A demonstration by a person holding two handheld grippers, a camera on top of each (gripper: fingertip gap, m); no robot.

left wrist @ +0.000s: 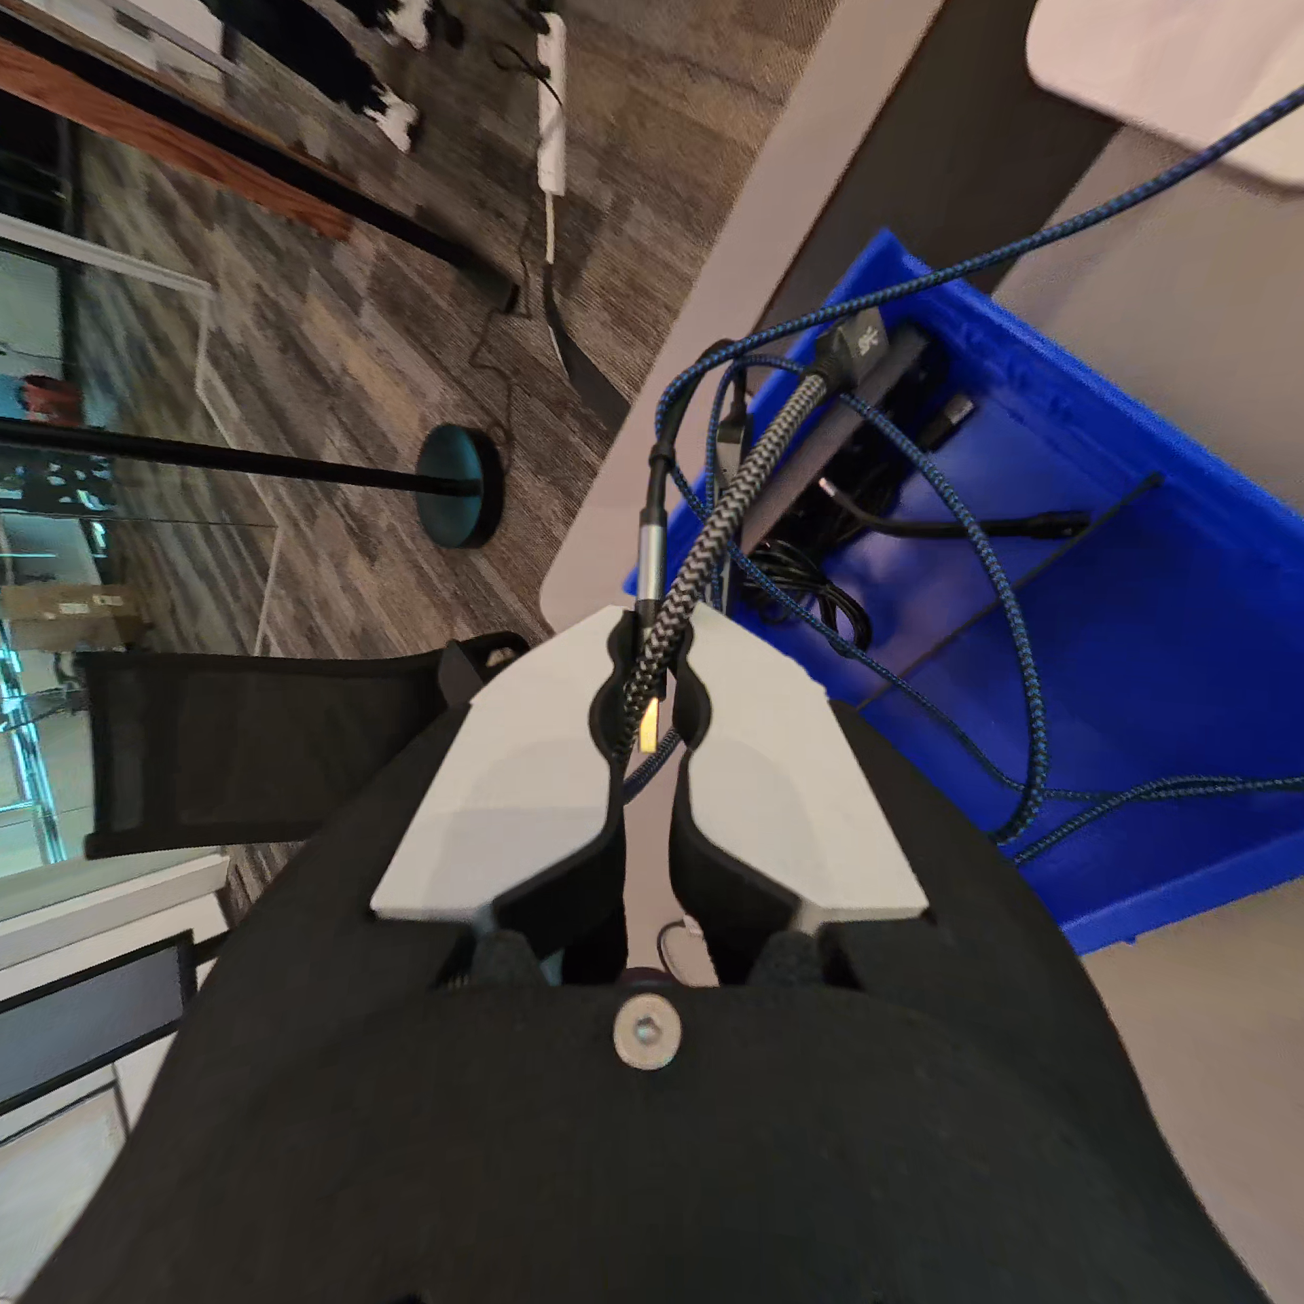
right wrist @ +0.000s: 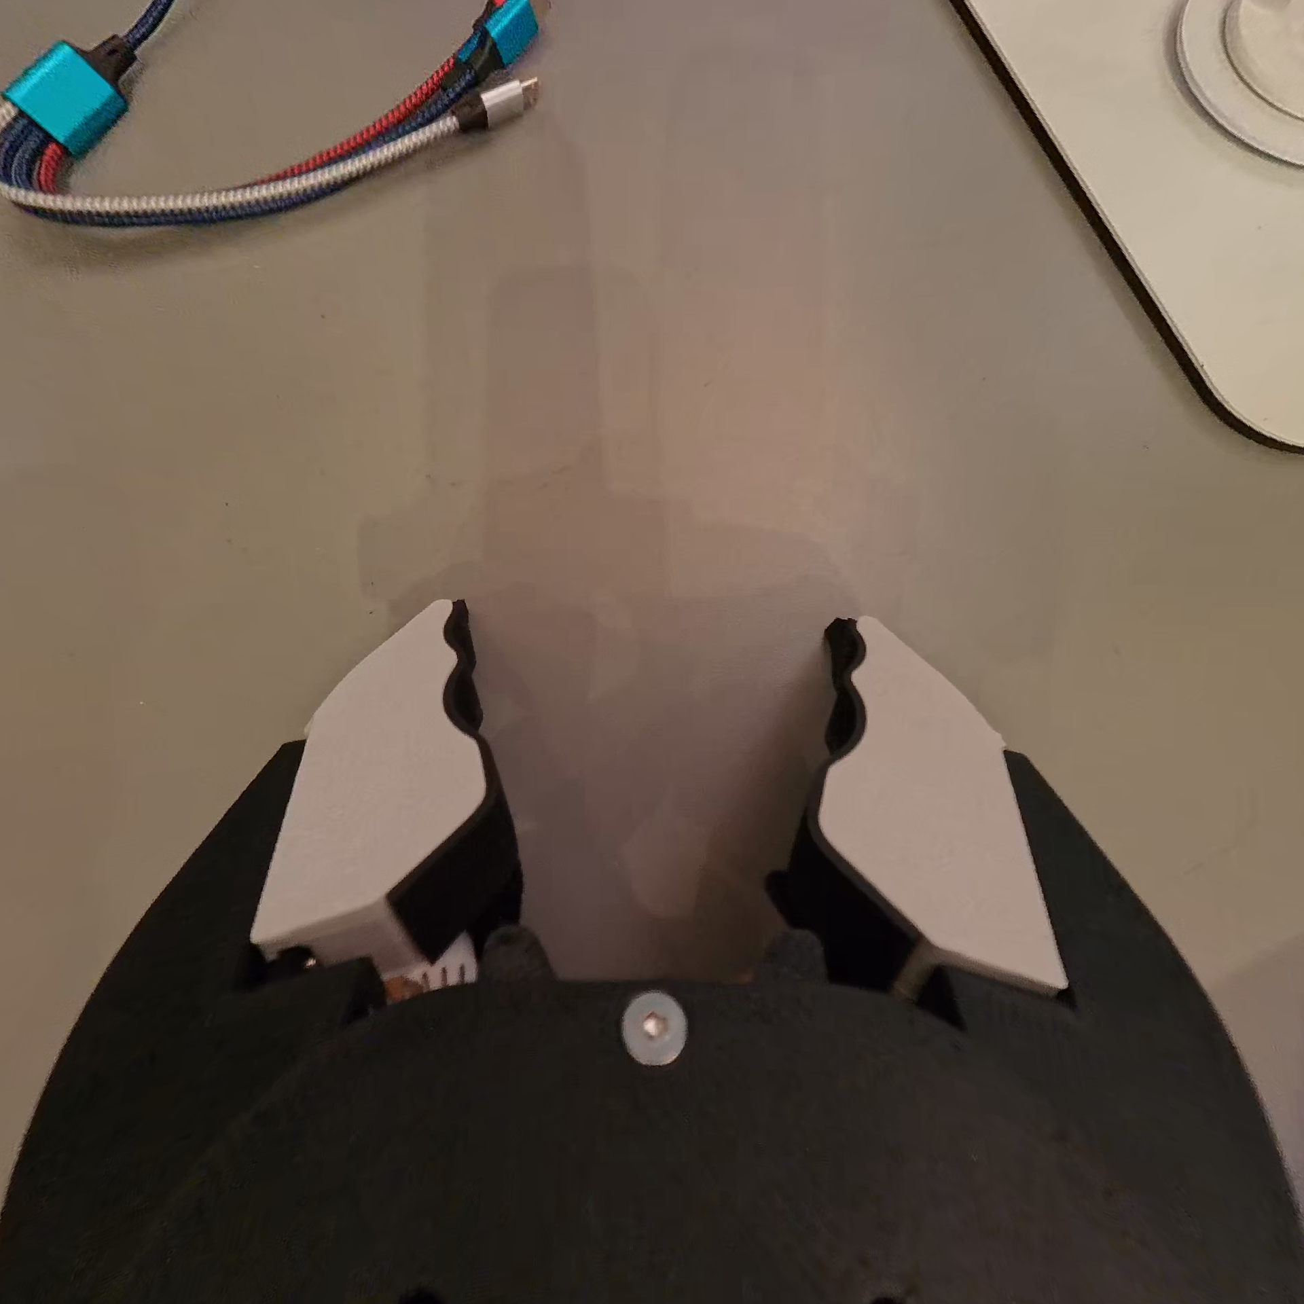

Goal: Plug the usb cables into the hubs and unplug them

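Left tongs point(left wrist: 650, 638), tilted sideways beside the blue bin point(left wrist: 1164, 670), clamp a grey braided cable point(left wrist: 713, 557) and a metal-sleeved plug point(left wrist: 650, 557). Right tongs point(right wrist: 648, 614) hover wide apart above bare counter point(right wrist: 282, 459); multicoloured cables point(right wrist: 296, 176) lie well beyond.

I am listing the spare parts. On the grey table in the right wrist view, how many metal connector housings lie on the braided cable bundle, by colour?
Teal metal housings: 2
Silver metal plug: 1
Total: 3
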